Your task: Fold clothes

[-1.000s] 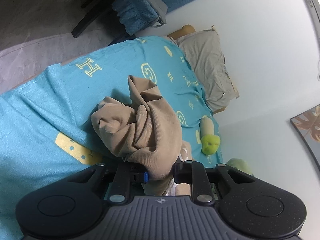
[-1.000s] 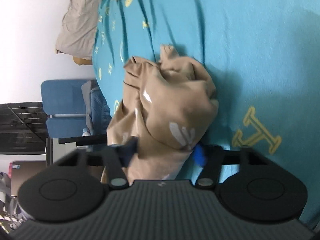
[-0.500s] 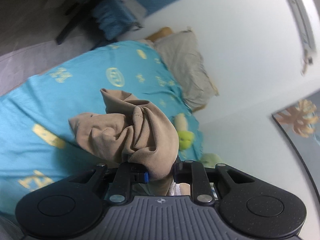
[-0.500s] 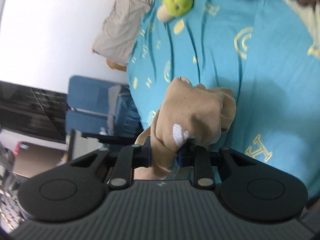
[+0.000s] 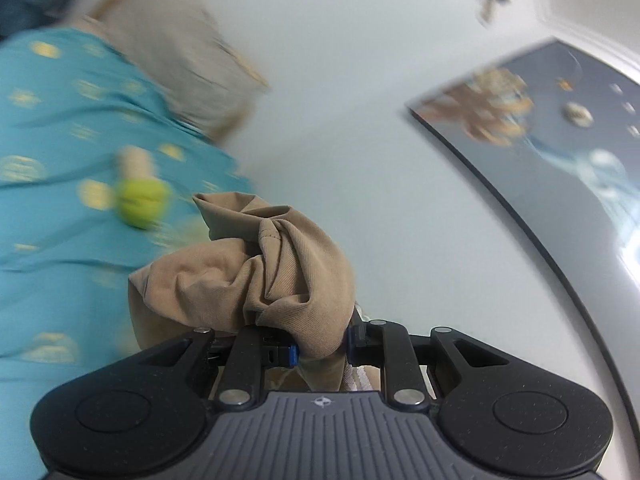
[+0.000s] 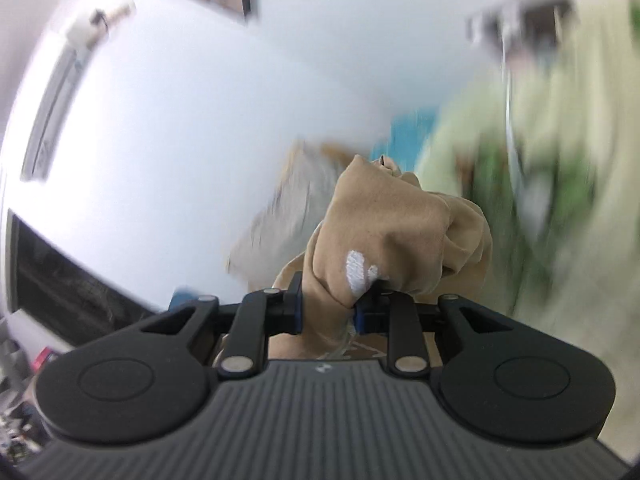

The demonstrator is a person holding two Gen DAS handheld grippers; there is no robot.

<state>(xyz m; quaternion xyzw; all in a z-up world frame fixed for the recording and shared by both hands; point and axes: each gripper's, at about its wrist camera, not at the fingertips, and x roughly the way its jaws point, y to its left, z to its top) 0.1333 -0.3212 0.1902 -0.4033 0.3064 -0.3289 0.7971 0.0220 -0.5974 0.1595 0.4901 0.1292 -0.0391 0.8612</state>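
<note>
Both grippers clamp bunched tan garment [image 5: 272, 280]: left gripper [image 5: 320, 350] pinching a fold, right gripper [image 6: 328, 308] nipping beside its white embroidered mark [image 6: 358, 270], unreadable.

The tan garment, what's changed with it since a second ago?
The right claw closed on the tan garment, and both claws lifted it off the teal bedspread, so the views now swing up toward the wall. The left claw stayed clamped on its bunch of the cloth.

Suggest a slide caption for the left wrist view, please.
Left gripper clamps a bunched tan garment above a turquoise bedspread, with a white wall and framed picture behind.
</note>
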